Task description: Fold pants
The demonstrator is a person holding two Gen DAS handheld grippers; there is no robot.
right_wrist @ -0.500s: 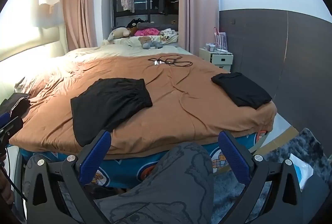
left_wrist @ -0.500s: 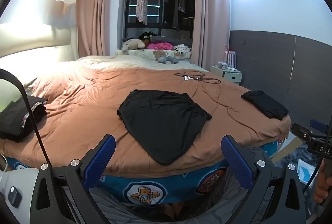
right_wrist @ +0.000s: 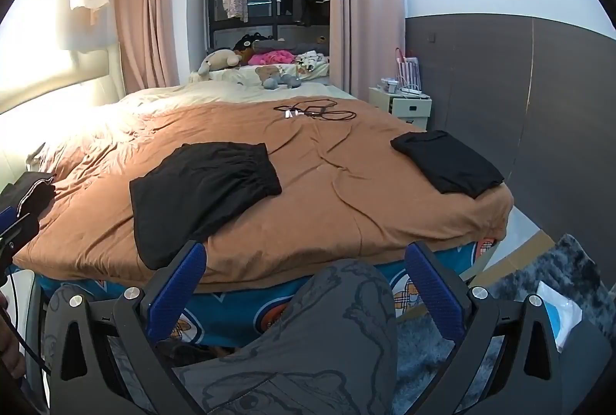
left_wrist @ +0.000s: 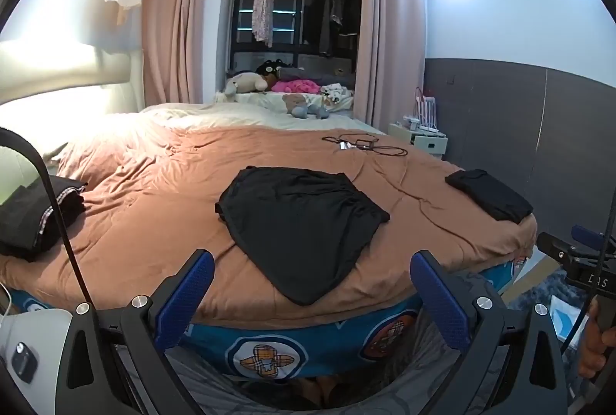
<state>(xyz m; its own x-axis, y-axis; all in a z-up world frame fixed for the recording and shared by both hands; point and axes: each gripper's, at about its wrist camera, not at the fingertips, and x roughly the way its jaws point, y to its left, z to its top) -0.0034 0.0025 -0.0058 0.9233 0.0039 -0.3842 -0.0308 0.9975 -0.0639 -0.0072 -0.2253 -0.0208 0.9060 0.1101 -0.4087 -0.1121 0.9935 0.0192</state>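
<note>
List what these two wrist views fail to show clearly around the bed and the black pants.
- Black pants: legs indistinguishable in either view; dark fabric shows no seams.
- Dark pile at the left edge: cut off by the frame and crossed by a cable in the left wrist view.
- Folded black garment: type unclear, too dark.
- Cables on the blanket: too small to identify.
- Floor beside the bed: hidden by the person's knee in the right wrist view.

Both views a touch nearer the black pants [left_wrist: 300, 222], otherwise unchanged.
</note>
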